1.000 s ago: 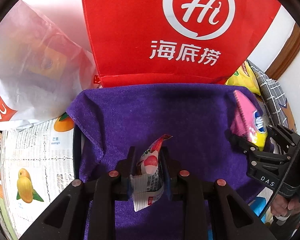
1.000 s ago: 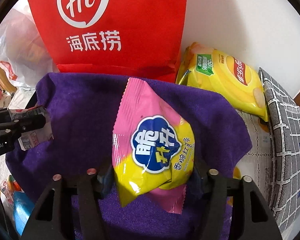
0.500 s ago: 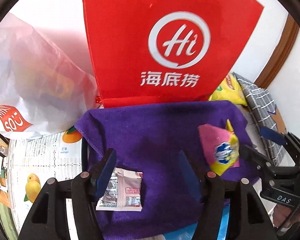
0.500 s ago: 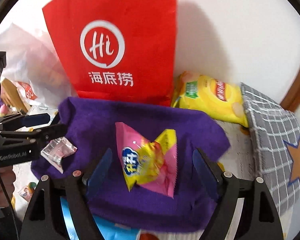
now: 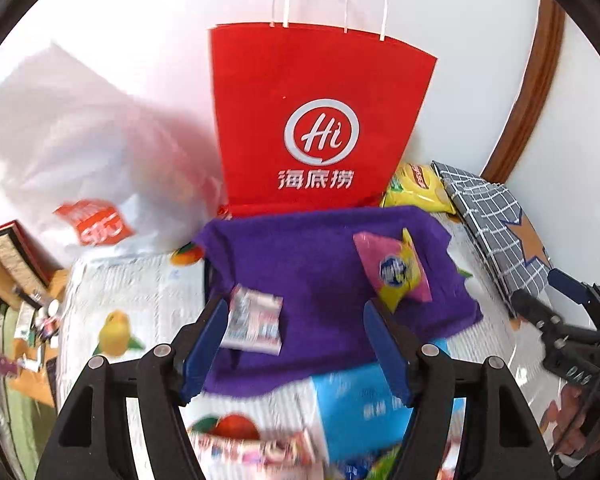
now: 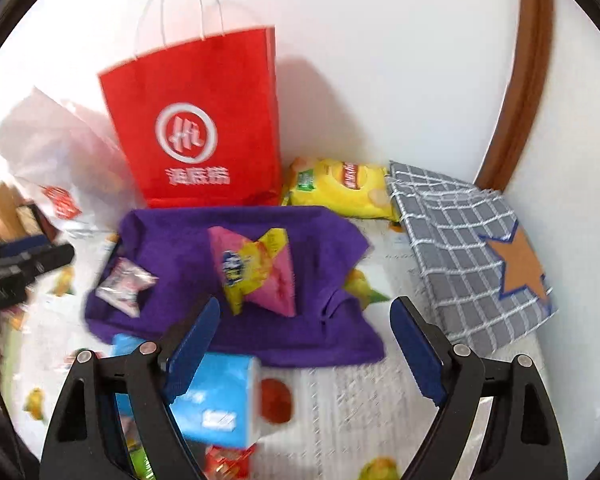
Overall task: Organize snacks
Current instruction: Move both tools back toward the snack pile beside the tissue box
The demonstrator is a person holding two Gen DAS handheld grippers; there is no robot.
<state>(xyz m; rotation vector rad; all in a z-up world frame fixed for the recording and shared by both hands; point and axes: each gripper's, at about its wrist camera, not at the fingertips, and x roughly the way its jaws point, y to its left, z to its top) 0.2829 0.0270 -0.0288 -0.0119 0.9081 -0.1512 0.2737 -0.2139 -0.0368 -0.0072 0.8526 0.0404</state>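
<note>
A small white and red snack packet (image 5: pixel 254 322) (image 6: pixel 126 282) lies on the left of the purple cloth (image 5: pixel 312 240) (image 6: pixel 172 236). On the cloth's right lies a pink and yellow snack bag (image 5: pixel 396 272) (image 6: pixel 256 268). My left gripper (image 5: pixel 295 312) hangs above the cloth's near edge. Its jaws are opening and its pads touch nothing. My right gripper (image 6: pixel 306 307) is also raised, jaws opening, with nothing between them. Each gripper shows at the edge of the other's view: the right gripper (image 5: pixel 536 290) and the left gripper (image 6: pixel 48 252).
A red paper bag (image 5: pixel 320 120) (image 6: pixel 196 120) stands against the wall behind the cloth. A yellow chip bag (image 5: pixel 418 188) (image 6: pixel 340 188) and a grey checked bag (image 6: pixel 460 240) lie to the right. A white plastic bag (image 5: pixel 80 152) sits left, a blue box (image 6: pixel 216 396) near.
Both grippers have let go of their snacks, which now lie on the purple cloth. Both have drawn back and up, with the jaws spreading.
</note>
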